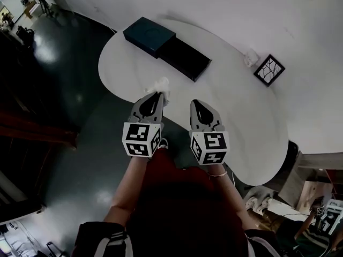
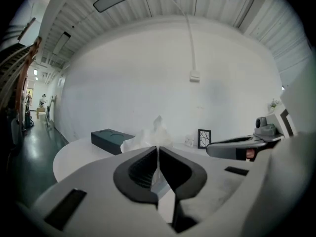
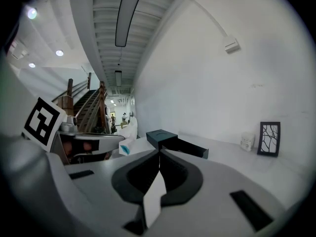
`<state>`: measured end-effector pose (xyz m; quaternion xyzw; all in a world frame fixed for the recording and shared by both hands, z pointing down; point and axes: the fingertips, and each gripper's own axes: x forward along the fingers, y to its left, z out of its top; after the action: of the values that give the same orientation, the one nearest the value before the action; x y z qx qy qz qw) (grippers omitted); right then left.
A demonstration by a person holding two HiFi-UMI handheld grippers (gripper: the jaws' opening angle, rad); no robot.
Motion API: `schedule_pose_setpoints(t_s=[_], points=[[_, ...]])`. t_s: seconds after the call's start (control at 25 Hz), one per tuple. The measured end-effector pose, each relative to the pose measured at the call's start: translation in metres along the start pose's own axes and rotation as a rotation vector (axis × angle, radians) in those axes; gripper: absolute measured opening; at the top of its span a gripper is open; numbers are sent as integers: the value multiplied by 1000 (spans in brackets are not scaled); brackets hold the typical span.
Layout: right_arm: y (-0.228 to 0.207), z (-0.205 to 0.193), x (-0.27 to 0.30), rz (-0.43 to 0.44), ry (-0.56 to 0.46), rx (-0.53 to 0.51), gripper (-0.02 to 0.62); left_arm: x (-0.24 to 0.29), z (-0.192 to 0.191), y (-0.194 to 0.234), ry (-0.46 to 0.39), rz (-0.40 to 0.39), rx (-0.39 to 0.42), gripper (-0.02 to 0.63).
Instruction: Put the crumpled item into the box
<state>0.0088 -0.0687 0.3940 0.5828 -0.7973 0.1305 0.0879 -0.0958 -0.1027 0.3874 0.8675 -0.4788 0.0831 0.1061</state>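
With our left gripper (image 1: pixel 159 94) clenched on the crumpled white tissue (image 1: pixel 161 84) and our right gripper (image 1: pixel 196 103) closed empty, we should carry it up-frame over the open dark rectangular box (image 1: pixel 185 58) before releasing.

Thin crumpled item (image 2: pixel 148 136): white tissue-like paper, creased, soft-edged. Dark box (image 1: pixel 149 35): matt, smooth, card-like; slid-out tray (image 1: pixel 185 59) looks the same. White table (image 1: pixel 241 116): smooth top, low sheen. Dark floor (image 1: pixel 69 95): glossy, mirrors lamps. Shells of left gripper (image 1: pixel 159 95) and right gripper (image 1: pixel 196 104): matt grey plastic; pads (image 2: pixel 140 169) black, ribbed.
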Motion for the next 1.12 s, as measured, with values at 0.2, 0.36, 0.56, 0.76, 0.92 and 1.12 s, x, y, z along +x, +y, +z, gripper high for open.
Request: schedule_pose_setpoints(t_s=[0.2, 0.36, 0.56, 0.76, 0.92, 1.12], points=[[-11, 1, 27, -60, 17, 30, 14, 34, 4, 17, 20, -52, 8, 35], [-18, 6, 44, -108, 19, 58, 15, 55, 7, 30, 37, -90, 9, 35], [-25, 8, 57, -174, 20, 76, 14, 77, 7, 41, 58, -147, 16, 35], [-34, 12, 64, -239, 17, 84, 15, 93, 11, 43, 64, -201, 32, 35], [-42, 13, 62, -286, 19, 93, 15, 104, 9, 42, 79, -235, 40, 35], [-54, 8, 57, -330, 29, 115, 15, 122, 8, 36, 89, -265, 59, 35]])
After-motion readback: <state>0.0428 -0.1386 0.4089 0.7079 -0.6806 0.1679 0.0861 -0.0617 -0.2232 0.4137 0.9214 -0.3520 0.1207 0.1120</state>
